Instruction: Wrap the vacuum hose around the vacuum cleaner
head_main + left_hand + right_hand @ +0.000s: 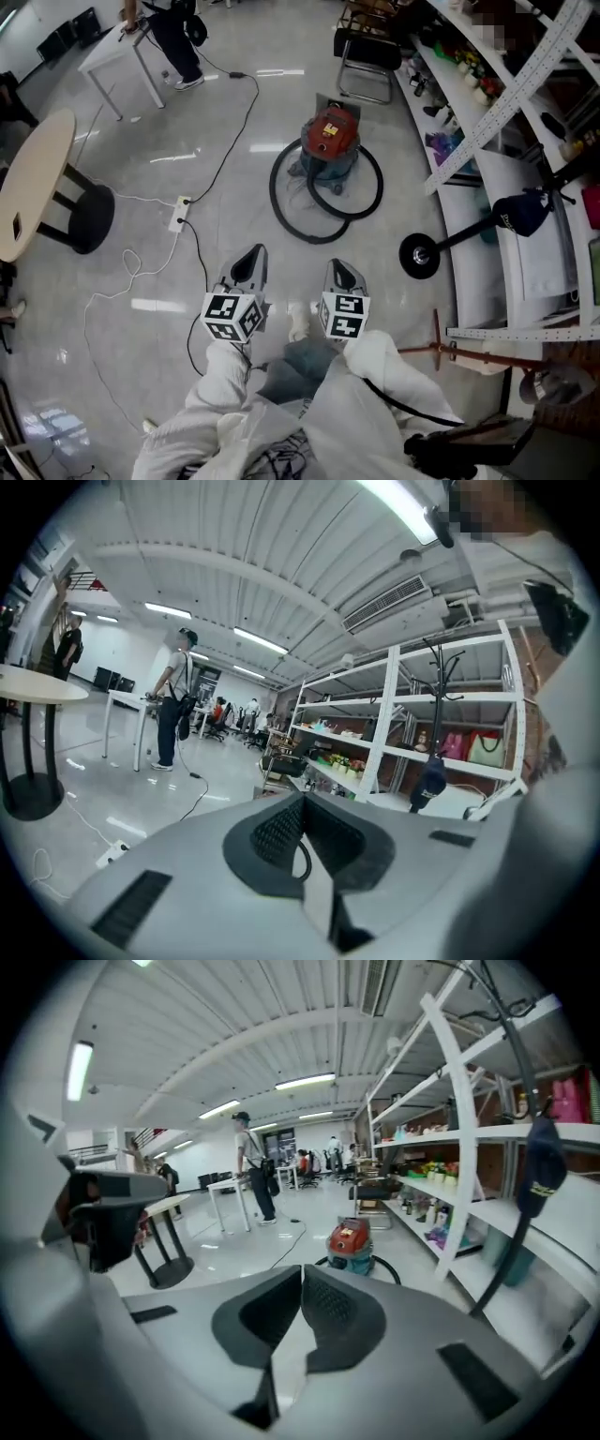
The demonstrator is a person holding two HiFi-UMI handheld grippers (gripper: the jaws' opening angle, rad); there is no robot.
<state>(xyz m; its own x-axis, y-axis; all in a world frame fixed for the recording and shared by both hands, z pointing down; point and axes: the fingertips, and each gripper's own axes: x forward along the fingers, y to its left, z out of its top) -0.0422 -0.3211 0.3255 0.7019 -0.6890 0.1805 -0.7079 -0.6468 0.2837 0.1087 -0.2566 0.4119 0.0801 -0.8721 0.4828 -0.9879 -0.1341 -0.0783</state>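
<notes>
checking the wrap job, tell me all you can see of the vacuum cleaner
The vacuum cleaner is a squat canister, red top over a blue-grey drum, standing upright on the glossy floor before a chair by the shelves. Its black hose lies in loose loops on the floor round its base.

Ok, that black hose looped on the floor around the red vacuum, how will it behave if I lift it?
Probably floppy: the hose lies in loose curves round the vacuum cleaner, so it will likely sag either side of a grip. It may spring back toward its coil. On the glossy floor it should slide easily.
</notes>
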